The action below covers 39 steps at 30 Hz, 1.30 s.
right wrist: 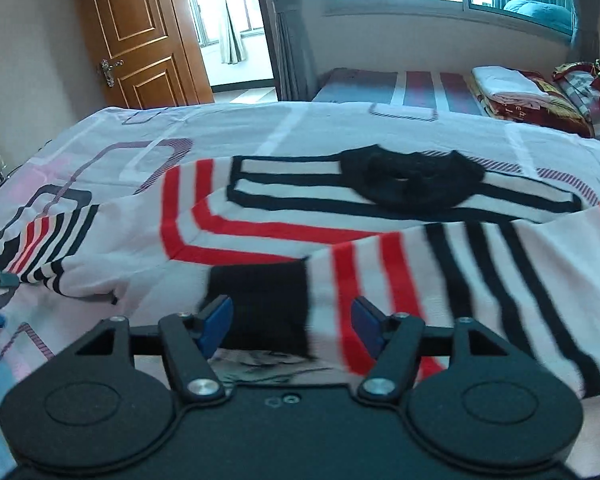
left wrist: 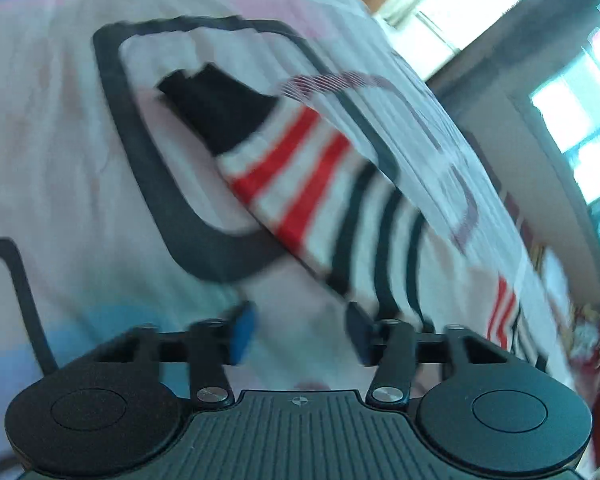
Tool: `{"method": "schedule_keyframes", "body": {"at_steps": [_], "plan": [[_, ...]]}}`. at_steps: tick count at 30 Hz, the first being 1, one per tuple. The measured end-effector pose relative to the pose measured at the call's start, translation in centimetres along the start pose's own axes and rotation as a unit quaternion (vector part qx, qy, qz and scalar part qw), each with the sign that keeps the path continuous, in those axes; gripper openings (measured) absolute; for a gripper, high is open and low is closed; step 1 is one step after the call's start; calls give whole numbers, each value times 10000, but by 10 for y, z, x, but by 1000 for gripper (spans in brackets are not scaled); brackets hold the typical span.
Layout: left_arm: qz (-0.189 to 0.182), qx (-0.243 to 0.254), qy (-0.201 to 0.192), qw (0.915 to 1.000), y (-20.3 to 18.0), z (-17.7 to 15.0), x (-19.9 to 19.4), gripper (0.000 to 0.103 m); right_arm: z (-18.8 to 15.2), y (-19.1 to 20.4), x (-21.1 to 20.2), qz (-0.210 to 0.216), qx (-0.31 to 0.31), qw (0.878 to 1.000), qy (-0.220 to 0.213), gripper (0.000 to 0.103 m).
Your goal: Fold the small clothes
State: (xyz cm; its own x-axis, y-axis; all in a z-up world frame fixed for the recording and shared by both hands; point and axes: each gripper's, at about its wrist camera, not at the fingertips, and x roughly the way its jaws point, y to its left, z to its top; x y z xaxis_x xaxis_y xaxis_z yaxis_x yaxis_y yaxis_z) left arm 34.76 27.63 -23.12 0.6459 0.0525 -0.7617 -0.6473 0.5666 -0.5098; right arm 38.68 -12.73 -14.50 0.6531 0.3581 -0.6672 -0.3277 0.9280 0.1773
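A striped sweater is spread flat on the bed, ready for folding. The right tool is held spread around the black cuff of a sleeve laid across it. The left tool is spread too, gripping nothing beside the other sleeve.

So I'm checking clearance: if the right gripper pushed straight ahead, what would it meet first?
Probably the black cuff of the striped sweater's sleeve, lying between the open right gripper fingers; depth is uncertain.

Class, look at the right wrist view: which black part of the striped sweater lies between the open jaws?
The black sleeve cuff, lying near between the jaws. The black collar lies farther off, ring-shaped, mid-sweater.
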Motion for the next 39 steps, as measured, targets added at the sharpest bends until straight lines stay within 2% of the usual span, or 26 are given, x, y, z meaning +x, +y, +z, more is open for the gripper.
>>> {"method": "schedule_keyframes", "body": {"at_steps": [3,12,13,14,17,20,22,23,25,27,30,33,36,37,39], "plan": [[-223,-249,-50,9994,10,18,12,47,0,16,7,-48,18,10000,31,65],[-356,-465,-328,9977,4,54,42,45,9,30,31,-407,222,9989,-2,65],[-337,-497,-359,9975,4,55,39,39,9,30,34,-448,227,9987,11,65],[-255,-511,-392,9976,3,55,40,17,9,30,36,-481,226,9986,37,65],[-268,-629,-442,9967,7,55,38,16,9,32,38,-534,212,9983,48,65],[-367,-201,-777,9961,-8,50,19,14,12,31,32,-665,166,9976,-74,65],[-564,359,-1038,9924,-34,47,5,14,11,30,26,-815,128,9964,-201,65],[-724,636,-1101,9892,-50,44,-2,8,8,29,27,-948,50,9953,-167,65],[-1048,1142,-1173,9809,-84,36,-13,6,-1,28,44,-958,-102,9950,262,67],[-1417,1780,-1209,9662,-126,17,-23,6,-4,27,44,-922,-179,9954,176,67],[-1925,2494,-888,9449,-181,-23,-24,6,2,8,25,-533,427,9977,5,66],[-2345,3061,-356,9220,-229,-77,-14,6,2,-16,0,-469,794,9956,-161,66],[-2537,3652,296,8952,-265,-136,2,6,-5,-43,-25,-594,982,9931,-261,67],[-2509,3927,512,8833,-276,-158,9,6,-8,-51,-31,-651,1024,9922,-274,67],[-2314,4374,754,8657,-289,-192,18,6,-17,-70,-42,-792,1162,9897,-271,67]]}}
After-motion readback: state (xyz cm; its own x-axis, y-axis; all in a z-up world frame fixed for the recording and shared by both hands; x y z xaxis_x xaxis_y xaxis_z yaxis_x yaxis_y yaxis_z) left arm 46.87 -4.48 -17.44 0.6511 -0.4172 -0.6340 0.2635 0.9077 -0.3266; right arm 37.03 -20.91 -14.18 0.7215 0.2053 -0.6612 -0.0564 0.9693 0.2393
